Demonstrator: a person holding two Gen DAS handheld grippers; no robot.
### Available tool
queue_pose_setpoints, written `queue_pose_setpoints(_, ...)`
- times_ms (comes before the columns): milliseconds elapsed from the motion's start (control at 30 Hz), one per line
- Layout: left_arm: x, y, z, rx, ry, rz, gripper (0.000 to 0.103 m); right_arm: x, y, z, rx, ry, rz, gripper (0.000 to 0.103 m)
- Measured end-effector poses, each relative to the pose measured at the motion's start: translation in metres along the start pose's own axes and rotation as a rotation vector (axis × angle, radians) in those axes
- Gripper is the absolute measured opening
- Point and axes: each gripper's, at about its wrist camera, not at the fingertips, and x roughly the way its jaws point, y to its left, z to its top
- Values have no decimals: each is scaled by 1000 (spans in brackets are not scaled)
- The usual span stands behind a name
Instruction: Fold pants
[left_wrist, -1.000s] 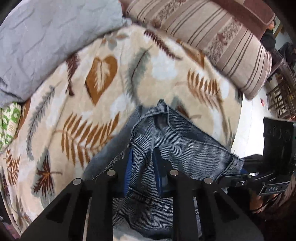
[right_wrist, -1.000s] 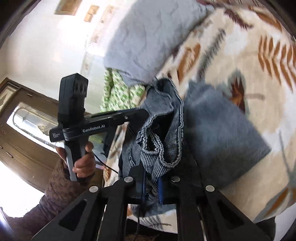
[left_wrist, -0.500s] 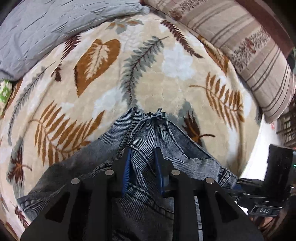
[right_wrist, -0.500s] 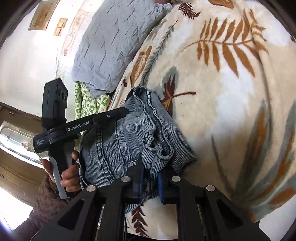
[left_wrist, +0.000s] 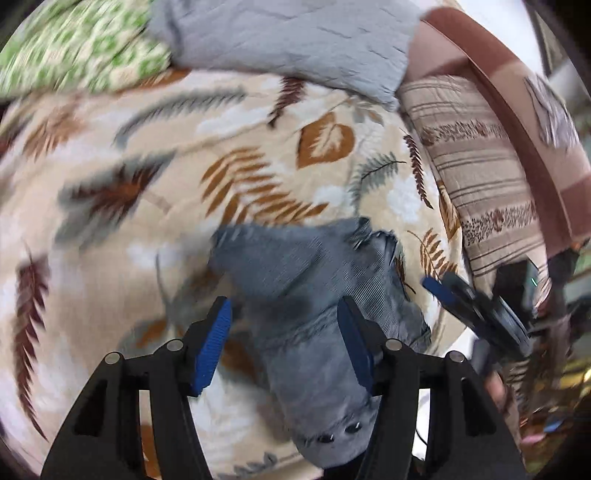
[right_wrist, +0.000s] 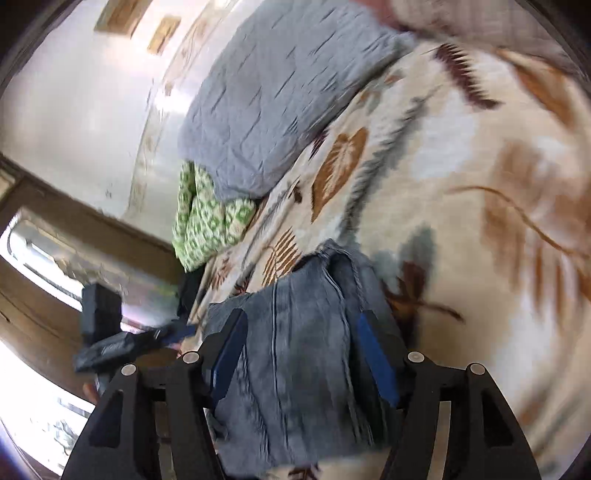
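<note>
The grey-blue jeans (left_wrist: 306, 266) lie in a folded bundle on the leaf-patterned blanket (left_wrist: 147, 155). My left gripper (left_wrist: 283, 314) stands over their near end. Its jaws are opening, with denim between the blue pads (left_wrist: 214, 339) but not pressed by them. In the right wrist view the jeans (right_wrist: 295, 362) lie flat on the blanket. My right gripper (right_wrist: 301, 325) straddles them, its jaws also opening and its pads clear of the cloth. The right gripper (left_wrist: 454, 295) also shows blurred at the right of the left wrist view.
A grey quilt (left_wrist: 288, 37) and a green patterned cloth (left_wrist: 74, 48) lie at the blanket's far side. A striped pillow (left_wrist: 480, 166) borders it on the right. A white wall (right_wrist: 74, 92) and wooden frame (right_wrist: 55, 206) stand past the bed's edge.
Both grippers were shut on the jeans and now stand wide. The jeans have dropped onto the blanket. The left gripper has rolled and both have swung sideways, blurring the views.
</note>
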Motion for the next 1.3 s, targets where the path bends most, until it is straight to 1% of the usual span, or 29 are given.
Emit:
queue_pose_setpoints(67,7,4,-7,-32,16,-13,59,16,3,4,-20,30,-23,64)
queue_pose_setpoints(100,15,7,-10,-58,34,-30,59,29,5,8,-47,54,-52,64)
queue_pose_setpoints(200,34,8,-10,-117,66,-77,59,57,4,11,-110,113,-136,56)
queue_pose_setpoints(233,42,5,-9,-128,78,-79,59,64,5,11,-140,136,-166,35)
queue_pose_setpoints(267,48,1,-8,-127,87,-68,59,67,7,11,-171,153,-198,4)
queue_pose_setpoints(300,51,-2,-8,-126,88,-55,59,67,7,11,-176,162,-189,5)
queue_pose_setpoints(333,51,-8,-10,-121,74,-36,59,59,13,15,-187,139,-160,5)
queue_pose_setpoints(400,50,-15,-13,-94,46,26,59,43,22,20,-226,93,-147,4)
queue_pose_setpoints(467,55,-19,-17,-84,24,90,61,36,25,28,-245,86,-145,4)
queue_pose_setpoints(500,59,-17,-18,-81,22,111,65,37,25,31,-264,89,-175,4)
queue_pose_setpoints(533,64,-15,-20,-83,19,125,71,40,22,32,-283,101,-200,4)
queue_pose_setpoints(567,69,-12,-20,-91,15,132,76,45,18,32,-282,116,-217,4)
queue_pose_setpoints(600,73,-8,-20,-103,10,146,86,51,13,32,-280,128,-240,4)
queue_pose_setpoints(633,78,-3,-20,-121,9,155,91,58,7,31,-279,148,-259,4)
queue_pose_setpoints(700,82,6,-20,-157,16,123,93,67,0,26,-274,172,-280,5)
queue_pose_setpoints(733,81,11,-20,-182,23,99,93,67,-2,24,-275,174,-281,5)
queue_pose_setpoints(767,79,12,-20,-189,26,91,93,64,-1,24,-273,170,-278,6)
queue_pose_setpoints(833,72,8,-22,-174,22,113,93,55,3,27,-255,166,-255,10)
queue_pose_setpoints(900,62,1,-24,-150,2,137,92,41,9,27,-246,159,-223,11)
queue_pose_setpoints(933,59,-2,-26,-140,-7,149,92,33,11,26,-245,164,-206,14)
queue_pose_setpoints(967,55,-5,-28,-130,-16,163,92,26,13,23,-244,170,-200,23)
queue_pose_setpoints(1000,51,-8,-31,-122,-26,175,92,18,14,18,-239,173,-198,29)
queue_pose_setpoints(1033,48,-10,-33,-119,-31,180,92,11,13,13,-232,176,-195,41)
queue_pose_setpoints(1067,46,-11,-35,-116,-36,186,92,6,12,8,-225,179,-194,47)
queue_pose_setpoints(1233,35,-17,-46,-109,-43,206,92,-15,1,-12,-172,192,-207,48)
queue_pose_setpoints(1300,31,-19,-49,-111,-49,211,92,-20,-2,-18,-154,191,-208,51)
